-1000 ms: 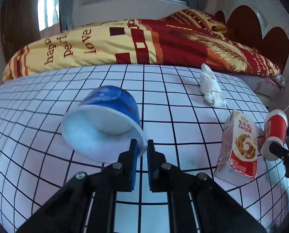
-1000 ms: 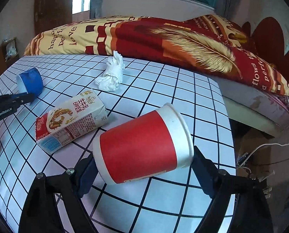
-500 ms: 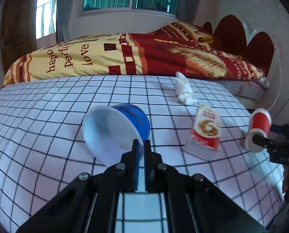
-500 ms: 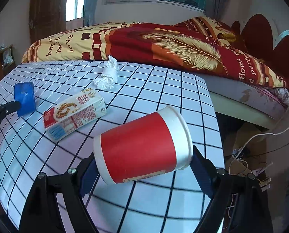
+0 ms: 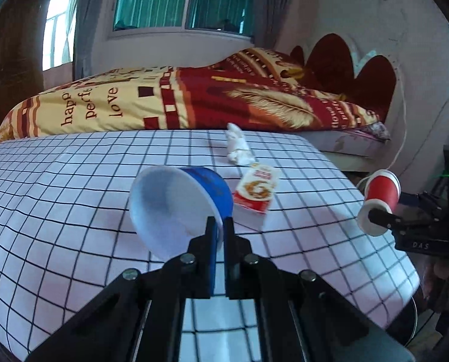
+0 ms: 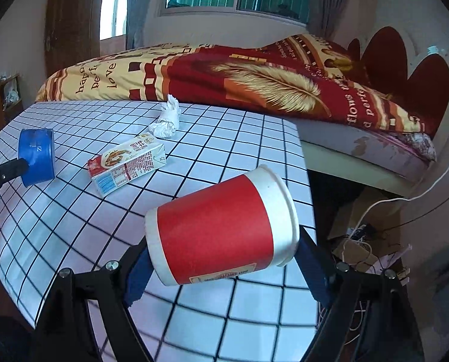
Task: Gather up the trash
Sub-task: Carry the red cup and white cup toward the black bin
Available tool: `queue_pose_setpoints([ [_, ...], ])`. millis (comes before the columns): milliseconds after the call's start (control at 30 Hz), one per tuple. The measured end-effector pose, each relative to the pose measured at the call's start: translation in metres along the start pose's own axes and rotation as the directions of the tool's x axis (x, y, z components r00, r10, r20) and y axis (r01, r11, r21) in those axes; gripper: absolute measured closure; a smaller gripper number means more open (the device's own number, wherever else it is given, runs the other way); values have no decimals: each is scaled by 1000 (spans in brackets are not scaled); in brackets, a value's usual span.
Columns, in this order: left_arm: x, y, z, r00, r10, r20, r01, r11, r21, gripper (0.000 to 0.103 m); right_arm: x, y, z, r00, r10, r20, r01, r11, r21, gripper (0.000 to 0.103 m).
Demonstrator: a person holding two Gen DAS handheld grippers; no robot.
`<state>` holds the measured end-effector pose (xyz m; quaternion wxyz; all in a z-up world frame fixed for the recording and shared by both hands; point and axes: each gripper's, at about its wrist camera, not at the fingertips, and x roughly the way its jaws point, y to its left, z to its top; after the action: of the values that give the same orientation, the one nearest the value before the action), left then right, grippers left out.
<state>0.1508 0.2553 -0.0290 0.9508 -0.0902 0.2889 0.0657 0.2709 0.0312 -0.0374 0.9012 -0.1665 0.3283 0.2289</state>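
Carry-off step. Your left claw [image 5: 220, 226] is pinched closed on the rim of the blue bowl [image 5: 182, 208], held above the checked surface [image 5: 58, 199]; your right claw [image 6: 221, 259] clamps the red cup [image 6: 221, 226] sideways. The milk carton [image 6: 128, 163] and crumpled tissue [image 6: 165, 122] lie farther back, uncollected. Next you need a bin; none is visible.

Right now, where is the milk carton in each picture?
Left wrist view: the milk carton lies on the checked table, right of centre, just beyond the blue bowl.
Right wrist view: the milk carton lies left of centre, up and left of the red cup.
Shared landmark: the crumpled tissue just behind it.
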Motion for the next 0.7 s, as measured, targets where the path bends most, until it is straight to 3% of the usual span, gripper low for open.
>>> queue_pose_setpoints([
  [700,-55,-103,-36,986,-164,16,162,982,98,99,-106,-60,-86,993,-116,25,113,988,109,17],
])
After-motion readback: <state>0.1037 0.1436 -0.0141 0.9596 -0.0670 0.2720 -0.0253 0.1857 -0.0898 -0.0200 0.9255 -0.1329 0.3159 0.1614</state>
